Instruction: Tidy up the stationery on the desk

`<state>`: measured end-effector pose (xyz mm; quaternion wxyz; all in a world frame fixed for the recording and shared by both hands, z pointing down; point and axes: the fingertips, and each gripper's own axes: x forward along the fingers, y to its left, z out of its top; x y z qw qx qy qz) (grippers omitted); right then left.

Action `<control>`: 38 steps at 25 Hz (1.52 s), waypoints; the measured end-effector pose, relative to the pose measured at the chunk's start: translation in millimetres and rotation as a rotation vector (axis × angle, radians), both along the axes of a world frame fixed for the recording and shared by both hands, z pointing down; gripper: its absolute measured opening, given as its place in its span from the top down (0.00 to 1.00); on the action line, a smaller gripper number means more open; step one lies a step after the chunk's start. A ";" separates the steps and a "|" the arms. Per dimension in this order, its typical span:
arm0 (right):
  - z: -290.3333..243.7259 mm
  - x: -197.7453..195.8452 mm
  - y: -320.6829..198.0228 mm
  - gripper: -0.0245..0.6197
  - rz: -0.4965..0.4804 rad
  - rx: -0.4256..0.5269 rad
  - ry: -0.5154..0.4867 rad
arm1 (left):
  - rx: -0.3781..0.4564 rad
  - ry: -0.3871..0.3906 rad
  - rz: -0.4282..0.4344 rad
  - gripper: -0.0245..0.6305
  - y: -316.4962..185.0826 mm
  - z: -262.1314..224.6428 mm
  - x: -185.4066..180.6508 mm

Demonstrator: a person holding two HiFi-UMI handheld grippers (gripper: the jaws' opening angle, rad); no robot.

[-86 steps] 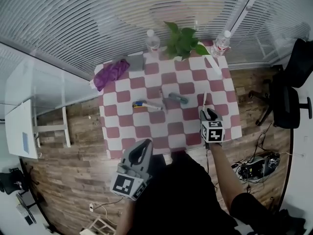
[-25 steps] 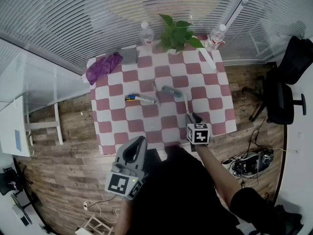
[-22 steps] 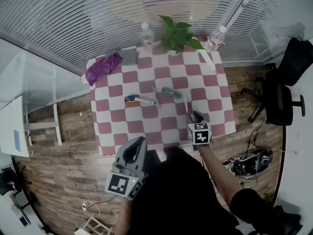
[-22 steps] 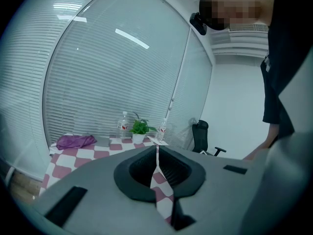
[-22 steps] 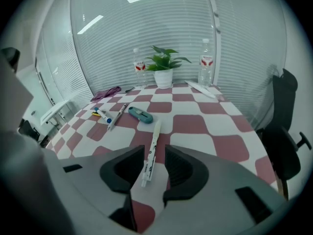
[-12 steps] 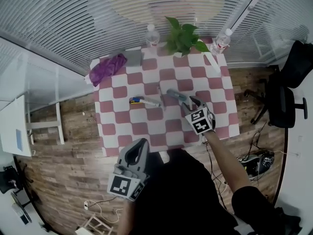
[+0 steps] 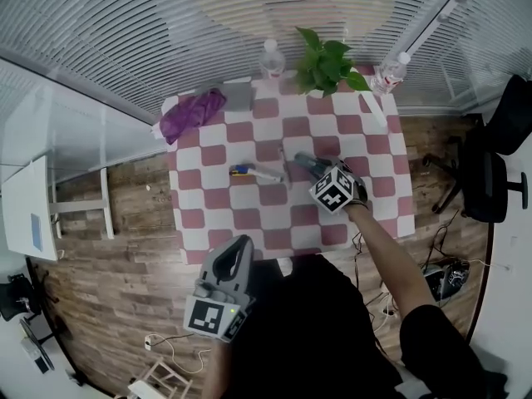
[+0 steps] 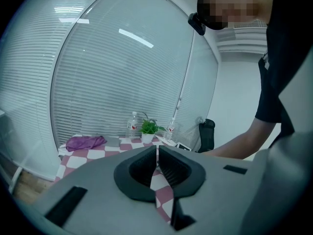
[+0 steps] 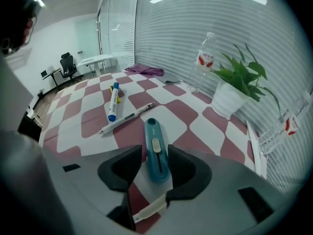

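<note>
A teal utility knife (image 9: 154, 136) lies on the checked table (image 7: 382, 214), its near end between the jaws of my right gripper (image 9: 154, 152). The jaws stand open, close on either side of it. In the head view the right gripper (image 7: 318, 173) sits at the knife (image 7: 301, 160) near mid-table. A blue marker (image 9: 113, 102) and a white pen (image 9: 128, 117) lie just beyond, to the left. A white strip (image 9: 149, 210) shows under the jaws. My left gripper (image 7: 241, 246) hangs off the table's near edge, shut on nothing (image 8: 157, 163).
At the far edge stand a potted plant (image 7: 331, 61) and two water bottles (image 7: 271, 56) (image 7: 391, 73). A purple cloth (image 7: 191, 115) and a grey pad (image 7: 237, 98) lie at the far left corner. An office chair (image 7: 499, 165) stands on the right.
My right gripper has moved from the table's near right edge forward and left, and now straddles the teal knife. The left gripper has stayed low off the table.
</note>
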<state>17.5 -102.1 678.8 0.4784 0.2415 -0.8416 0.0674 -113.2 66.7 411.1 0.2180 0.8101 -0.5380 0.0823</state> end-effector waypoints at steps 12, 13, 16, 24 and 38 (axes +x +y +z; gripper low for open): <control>-9.1 -3.1 -4.8 0.73 0.051 -0.012 -0.036 | -0.001 0.027 -0.011 0.90 -3.9 -0.1 2.5; -16.0 -3.5 -4.3 0.73 0.077 -0.004 -0.055 | -0.001 0.029 -0.009 0.90 -5.2 -0.5 3.8; -34.6 -1.1 4.7 0.73 0.205 0.008 -0.128 | -0.005 0.024 0.016 0.90 -6.2 3.5 7.6; -35.7 37.8 47.1 0.73 0.650 -0.054 -0.264 | -0.009 0.034 0.073 0.90 -11.2 4.0 23.6; -0.1 50.3 66.9 0.74 0.914 -0.115 -0.197 | -0.021 0.013 0.097 0.90 -3.3 7.8 32.3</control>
